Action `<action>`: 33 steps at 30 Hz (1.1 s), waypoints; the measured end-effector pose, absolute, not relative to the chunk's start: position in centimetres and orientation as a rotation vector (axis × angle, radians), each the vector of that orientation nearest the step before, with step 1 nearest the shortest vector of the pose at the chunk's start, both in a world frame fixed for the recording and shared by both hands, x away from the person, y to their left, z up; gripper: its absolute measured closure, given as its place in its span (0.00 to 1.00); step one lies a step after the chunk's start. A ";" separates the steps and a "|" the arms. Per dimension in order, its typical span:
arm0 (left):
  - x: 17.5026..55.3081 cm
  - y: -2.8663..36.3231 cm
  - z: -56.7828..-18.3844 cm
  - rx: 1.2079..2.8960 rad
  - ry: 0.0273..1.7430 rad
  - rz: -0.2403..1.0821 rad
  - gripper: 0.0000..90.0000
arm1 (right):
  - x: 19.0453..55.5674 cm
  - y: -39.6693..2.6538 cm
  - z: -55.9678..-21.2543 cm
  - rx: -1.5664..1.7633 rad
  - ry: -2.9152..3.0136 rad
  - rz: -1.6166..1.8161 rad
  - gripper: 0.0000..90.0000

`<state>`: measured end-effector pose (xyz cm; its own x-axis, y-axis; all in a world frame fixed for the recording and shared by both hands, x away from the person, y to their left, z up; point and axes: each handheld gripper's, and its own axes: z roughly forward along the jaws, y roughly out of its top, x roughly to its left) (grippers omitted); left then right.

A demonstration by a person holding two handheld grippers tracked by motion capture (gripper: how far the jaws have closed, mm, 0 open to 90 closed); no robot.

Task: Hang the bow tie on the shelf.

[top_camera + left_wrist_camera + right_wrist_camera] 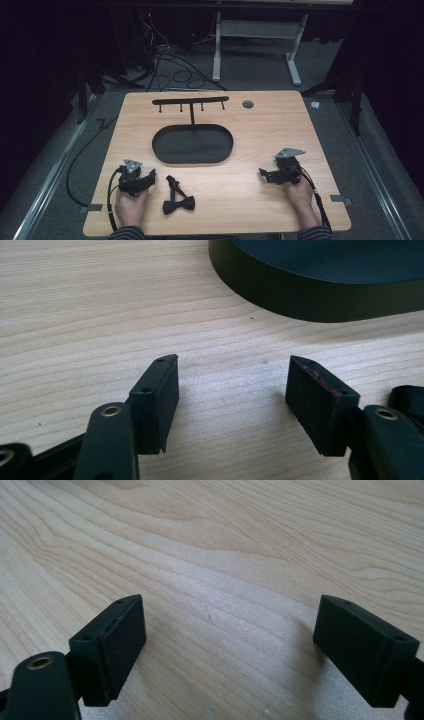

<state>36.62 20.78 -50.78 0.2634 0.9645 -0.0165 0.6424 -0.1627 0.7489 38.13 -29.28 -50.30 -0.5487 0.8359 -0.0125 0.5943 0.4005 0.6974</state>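
Bow tie [178, 202]: black, apparently strapped, flat on table [250, 200], untouched; left tool [150, 176] and right tool [263, 173] both wide, empty.

This looks like a lab or recording studio set up for data capture. A light wooden desk [260, 125] stands on grey carpet, ringed by black curtains. Loose cables [170, 70] coil on the floor beyond the desk's far edge, beside a white metal table frame [255, 40], with aluminium rails [50, 180] along both sides.

Gaping tongs [230, 650] over bare table [225, 545]
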 end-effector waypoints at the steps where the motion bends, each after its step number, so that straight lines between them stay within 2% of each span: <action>1: 36.6 20.8 -50.8 1.891 1.453 0.634 0.42 | 38.1 -29.3 -50.3 1.235 2.302 0.926 0.16; 33: 36.6 20.7 -50.8 1.891 1.452 0.628 0.40 | 38.2 -29.2 -50.3 1.232 2.303 0.932 0.16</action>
<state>36.57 20.73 -50.78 0.2675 0.9633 -0.0208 0.6448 -0.1629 0.7468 38.21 -29.19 -50.32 -0.5514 0.8342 -0.0108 0.5917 0.4002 0.6999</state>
